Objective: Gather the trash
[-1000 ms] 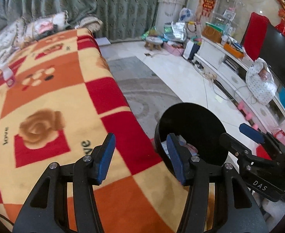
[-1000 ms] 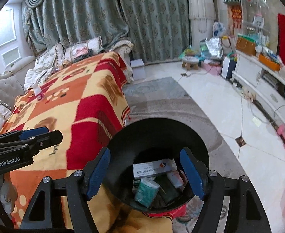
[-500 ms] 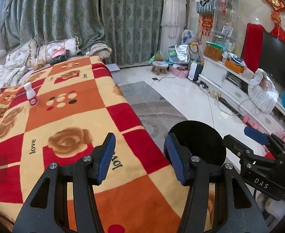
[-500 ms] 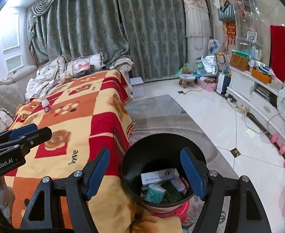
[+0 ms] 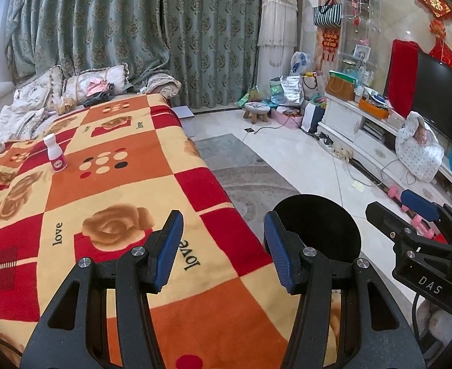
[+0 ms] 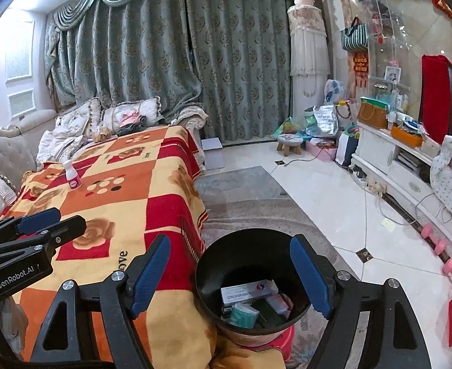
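A black round bin stands on a red stool at the near corner of the blanket-covered surface; it holds a white box, a green packet and other scraps. My right gripper hovers over the bin with nothing between its blue pads, its jaws opening. My left gripper stands open and empty above the checked blanket, with the bin just to its right. A small white bottle with a pink label stands upright far back on the blanket, also seen as the bottle in the right wrist view.
Cushions and clothes lie at the far end by green curtains. A grey rug and tiled floor lie to the right. A white TV cabinet with clutter lines the right wall; a small stool and bags stand in the corner.
Both grippers rose and tilted up, so the far blanket, the bottle and the curtains came into view. The right jaws have spread a little wider. The bin kept its place.
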`<state>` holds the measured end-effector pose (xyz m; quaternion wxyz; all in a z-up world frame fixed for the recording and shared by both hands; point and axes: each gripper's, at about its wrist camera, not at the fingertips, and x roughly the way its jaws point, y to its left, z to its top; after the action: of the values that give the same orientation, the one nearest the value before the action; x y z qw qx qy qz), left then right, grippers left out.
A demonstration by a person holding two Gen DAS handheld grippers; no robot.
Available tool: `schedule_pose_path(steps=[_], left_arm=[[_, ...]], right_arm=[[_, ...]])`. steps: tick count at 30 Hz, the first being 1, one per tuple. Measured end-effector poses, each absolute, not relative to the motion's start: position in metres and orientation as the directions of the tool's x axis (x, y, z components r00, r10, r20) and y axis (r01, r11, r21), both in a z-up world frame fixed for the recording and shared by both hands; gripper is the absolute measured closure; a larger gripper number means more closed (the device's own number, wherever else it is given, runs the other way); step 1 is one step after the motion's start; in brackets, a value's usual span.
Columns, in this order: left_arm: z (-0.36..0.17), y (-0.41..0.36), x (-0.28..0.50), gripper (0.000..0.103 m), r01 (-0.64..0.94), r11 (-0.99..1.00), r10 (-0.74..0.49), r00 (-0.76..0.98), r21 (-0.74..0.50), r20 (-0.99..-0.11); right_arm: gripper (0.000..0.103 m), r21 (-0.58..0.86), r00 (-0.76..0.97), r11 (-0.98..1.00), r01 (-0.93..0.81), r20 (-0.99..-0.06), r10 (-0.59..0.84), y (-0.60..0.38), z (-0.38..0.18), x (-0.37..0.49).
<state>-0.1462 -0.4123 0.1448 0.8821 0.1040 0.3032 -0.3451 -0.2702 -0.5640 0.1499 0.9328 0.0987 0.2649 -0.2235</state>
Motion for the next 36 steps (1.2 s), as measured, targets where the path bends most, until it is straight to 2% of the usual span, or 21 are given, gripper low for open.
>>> schedule_pose_path(steps=[36], left_arm=[[0.1428,-0.4216,-0.1506,0.050,0.689,0.724,-0.563,0.561,-0.036,-0.607]], right_arm=[[0.022,0.054,0.746,0.878,0.475,-0.555,-0.369,-0.5644,0.1456,-0.2731]])
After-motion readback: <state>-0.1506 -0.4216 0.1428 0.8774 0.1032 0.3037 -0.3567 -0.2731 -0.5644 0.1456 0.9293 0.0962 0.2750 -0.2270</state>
